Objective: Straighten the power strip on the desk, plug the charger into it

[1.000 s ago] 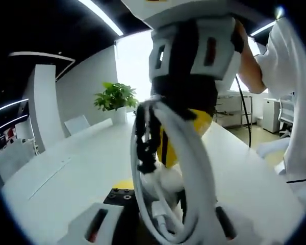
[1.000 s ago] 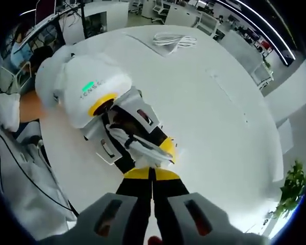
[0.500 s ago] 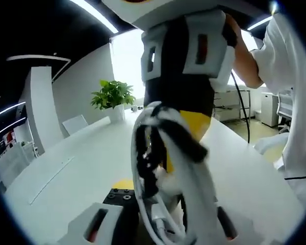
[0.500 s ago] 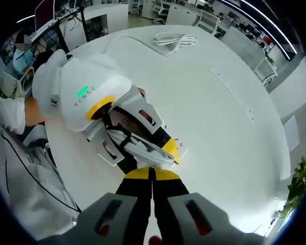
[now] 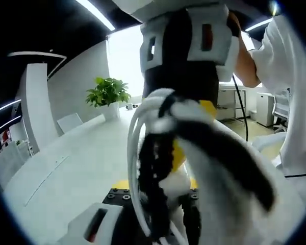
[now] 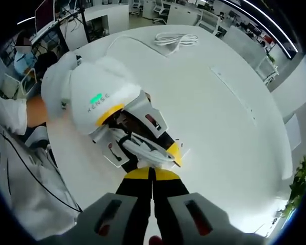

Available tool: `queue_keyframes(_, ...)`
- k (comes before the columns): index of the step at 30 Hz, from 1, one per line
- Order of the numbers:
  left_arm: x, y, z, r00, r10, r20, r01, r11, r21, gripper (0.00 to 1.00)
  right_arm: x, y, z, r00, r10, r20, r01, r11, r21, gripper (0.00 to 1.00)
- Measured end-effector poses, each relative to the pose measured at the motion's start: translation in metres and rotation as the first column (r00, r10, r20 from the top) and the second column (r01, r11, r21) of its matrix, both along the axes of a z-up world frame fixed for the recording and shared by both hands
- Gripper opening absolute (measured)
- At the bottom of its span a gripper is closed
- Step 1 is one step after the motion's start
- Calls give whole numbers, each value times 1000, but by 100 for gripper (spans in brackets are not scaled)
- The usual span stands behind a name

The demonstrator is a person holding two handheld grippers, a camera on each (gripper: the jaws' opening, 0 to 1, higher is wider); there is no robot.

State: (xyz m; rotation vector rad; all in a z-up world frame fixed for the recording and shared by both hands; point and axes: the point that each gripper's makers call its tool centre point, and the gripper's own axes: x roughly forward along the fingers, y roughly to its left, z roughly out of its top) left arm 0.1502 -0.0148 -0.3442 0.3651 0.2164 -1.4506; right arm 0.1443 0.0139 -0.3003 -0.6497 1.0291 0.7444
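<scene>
White charger cable [image 5: 135, 132], clamped in left gripper [image 5: 157, 189], has swung nearer; right gripper [image 6: 152, 176], jaws together, tugs its black strap [image 5: 229, 158]; unbundling underway.

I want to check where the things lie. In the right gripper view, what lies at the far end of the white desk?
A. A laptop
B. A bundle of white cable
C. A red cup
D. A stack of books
B: a bundle of white cable lies coiled on the far part of the white desk, beyond the left gripper.
</scene>
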Motion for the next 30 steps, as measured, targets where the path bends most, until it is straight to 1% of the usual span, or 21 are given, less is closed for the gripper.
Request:
queue_keyframes(4,0,0,0,1000,1,-6,-1,1000,-4,34,-2,0,-1,1000,1,8,-1,1000,-13,0)
queue_keyframes(8,0,0,0,1000,2,-14,-2,1000,-7,34,0,1,-1,1000,-12,-4,12,1000,-14,0)
queue_keyframes(13,0,-1,1,1000,2,-25,-3,1000,-9,34,-1,2,-2,1000,-12,-2,12,999,-32,0)
queue_keyframes(19,-1,0,0,1000,-1,-21,1,1000,-7,34,-1,3,-2,1000,-14,-4,13,998,-60,0)
queue_keyframes(22,0,0,0,1000,1,-21,-1,1000,-7,34,0,3,-2,1000,-22,-17,21,998,-53,0)
queue_keyframes(25,0,0,0,1000,3,-20,-3,1000,-7,34,-1,4,-3,1000,-12,5,12,997,-82,0)
queue_keyframes(28,1,0,1,1000,4,-19,-4,1000,-7,34,0,3,-2,1000,-17,8,18,996,-83,0)
queue_keyframes(29,0,0,0,1000,4,-18,-4,1000,-7,35,0,4,-2,1000,-3,13,4,996,-91,0)
queue_keyframes(30,0,0,1,1000,3,-16,-3,1000,-7,35,0,5,-2,1000,-6,17,7,995,-97,0)
